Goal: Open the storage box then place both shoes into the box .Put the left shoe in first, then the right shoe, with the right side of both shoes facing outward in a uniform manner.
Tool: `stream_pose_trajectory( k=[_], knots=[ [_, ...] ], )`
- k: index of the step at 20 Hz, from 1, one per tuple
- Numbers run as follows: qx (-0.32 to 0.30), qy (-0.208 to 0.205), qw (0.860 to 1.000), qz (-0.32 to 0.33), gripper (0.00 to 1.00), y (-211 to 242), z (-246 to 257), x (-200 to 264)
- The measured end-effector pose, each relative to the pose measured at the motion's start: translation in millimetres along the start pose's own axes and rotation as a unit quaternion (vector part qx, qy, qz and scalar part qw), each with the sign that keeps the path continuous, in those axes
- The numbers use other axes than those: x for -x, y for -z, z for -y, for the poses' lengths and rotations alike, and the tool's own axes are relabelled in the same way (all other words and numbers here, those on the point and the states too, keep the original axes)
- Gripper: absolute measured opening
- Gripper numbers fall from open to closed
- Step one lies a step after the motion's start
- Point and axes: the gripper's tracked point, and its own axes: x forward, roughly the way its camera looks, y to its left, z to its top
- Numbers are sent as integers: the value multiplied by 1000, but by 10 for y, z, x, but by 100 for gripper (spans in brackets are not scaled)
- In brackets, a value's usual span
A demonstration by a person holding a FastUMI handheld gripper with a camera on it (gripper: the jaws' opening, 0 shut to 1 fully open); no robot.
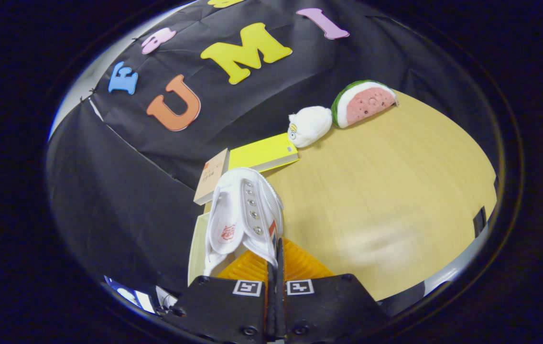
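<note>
While the gripper [275, 267] has its two fingers pressed nearly together, pinching the edge of a white shoe [245, 215], the shoe hangs tilted just ahead of them, eyelets showing. Under the shoe lies an orange ribbed surface [300, 265]; beyond the shoe on the wooden table [386, 191] lie a yellow book [264, 153], a white plush toy [309, 125] and a watermelon plush [364, 101].

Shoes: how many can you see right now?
1. A white shoe hangs pinched at its edge between the gripper's shut fingers, above the wooden table, in front of the yellow book. The second may be hidden.
</note>
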Motion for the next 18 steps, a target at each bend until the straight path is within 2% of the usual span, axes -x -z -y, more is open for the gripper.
stream_pose_trajectory(
  k=[4,7,18],
  knots=[
    [-18,8,999,28,5,201,-604,-304],
    [-36,32,998,51,5,330,-765,-503],
    [-55,103,990,83,5,739,-546,-928]
  ],
)
